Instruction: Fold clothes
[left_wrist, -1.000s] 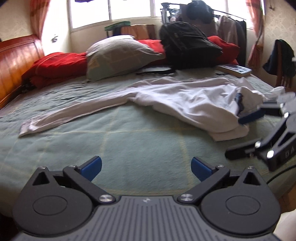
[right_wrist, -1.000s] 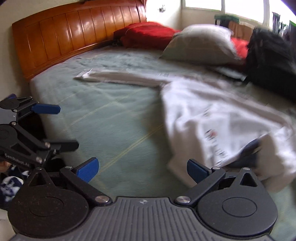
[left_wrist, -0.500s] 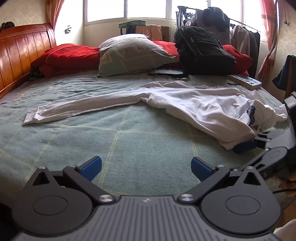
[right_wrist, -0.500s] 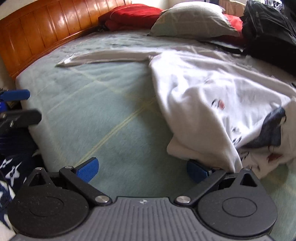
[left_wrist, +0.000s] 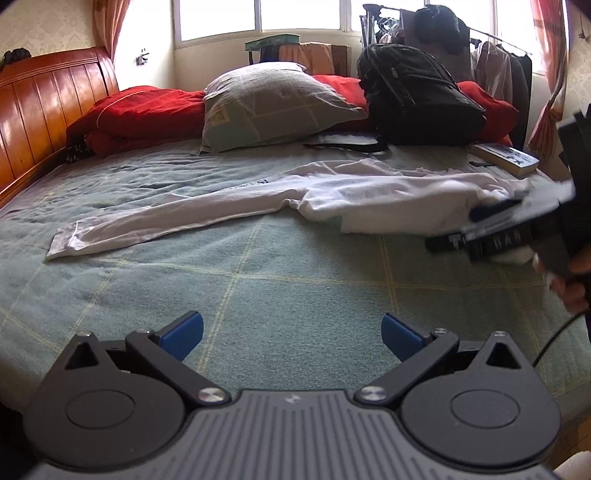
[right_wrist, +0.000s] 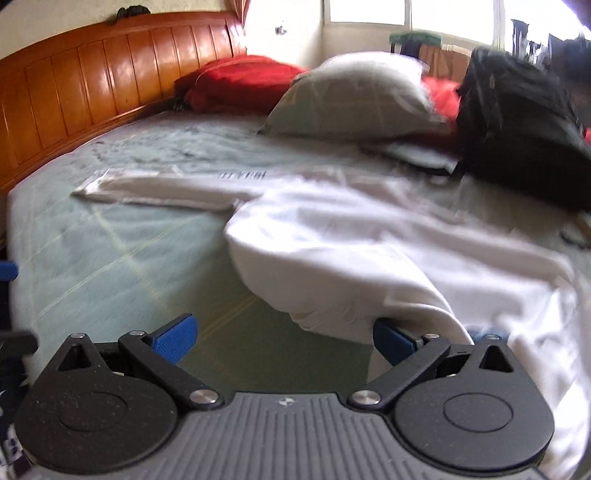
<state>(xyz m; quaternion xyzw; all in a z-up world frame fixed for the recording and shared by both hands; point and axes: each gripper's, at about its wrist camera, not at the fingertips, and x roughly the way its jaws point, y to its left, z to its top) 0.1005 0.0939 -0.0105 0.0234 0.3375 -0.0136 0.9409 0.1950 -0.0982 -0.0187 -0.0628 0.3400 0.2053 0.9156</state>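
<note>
The right gripper is spread wide, with the white long-sleeved shirt's hem draped over its 3 o'clock finger; the left gripper gapes empty above the green bedspread. Spread across the bed toward 12 o'clock, the shirt looks light, limp and slippery, best pinched at hem or cuff.

No legible text anywhere.

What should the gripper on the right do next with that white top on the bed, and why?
Probably close on the hem. The right hand-held gripper is open, and the near edge of the white long-sleeved top drapes over one of its fingertips. The left hand-held gripper hangs open over the bedspread.
</note>
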